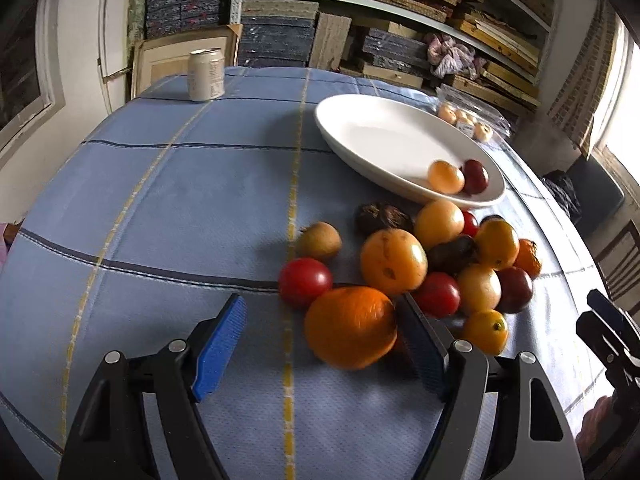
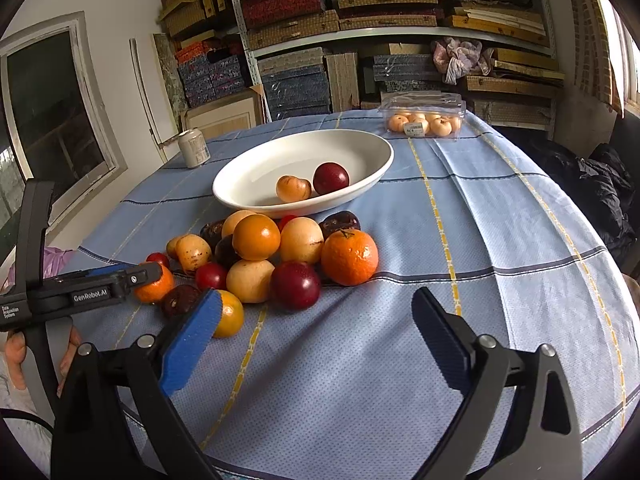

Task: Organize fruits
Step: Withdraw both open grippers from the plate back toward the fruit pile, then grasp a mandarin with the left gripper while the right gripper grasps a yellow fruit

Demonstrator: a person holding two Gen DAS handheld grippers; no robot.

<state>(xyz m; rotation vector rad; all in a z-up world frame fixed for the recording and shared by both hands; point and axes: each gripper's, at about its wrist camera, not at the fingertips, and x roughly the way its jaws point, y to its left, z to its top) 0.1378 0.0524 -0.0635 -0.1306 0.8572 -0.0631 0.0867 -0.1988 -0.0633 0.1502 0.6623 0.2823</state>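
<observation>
A pile of fruit lies on the blue checked tablecloth: oranges, pale yellow fruits, red and dark plums. A white oval bowl (image 1: pixel 384 136) (image 2: pixel 360 148) behind the pile holds a pale orange fruit (image 1: pixel 445 176) (image 2: pixel 293 188) and a dark red plum (image 1: pixel 475 176) (image 2: pixel 330 178). My left gripper (image 1: pixel 320 332) is open, its jaws on either side of a large orange (image 1: pixel 350 328) at the pile's near edge; it also shows in the right wrist view (image 2: pixel 132 280). My right gripper (image 2: pixel 316 328) is open and empty, near a red plum (image 2: pixel 296 285) and an orange (image 2: pixel 349 257).
A drink can (image 1: pixel 206 75) (image 2: pixel 193 148) stands at the far left of the table. A clear plastic box of small pale fruits (image 2: pixel 424 120) (image 1: pixel 466 120) sits at the far edge. Shelves of stacked boxes stand behind the table. A dark jacket (image 2: pixel 592 192) lies to the right.
</observation>
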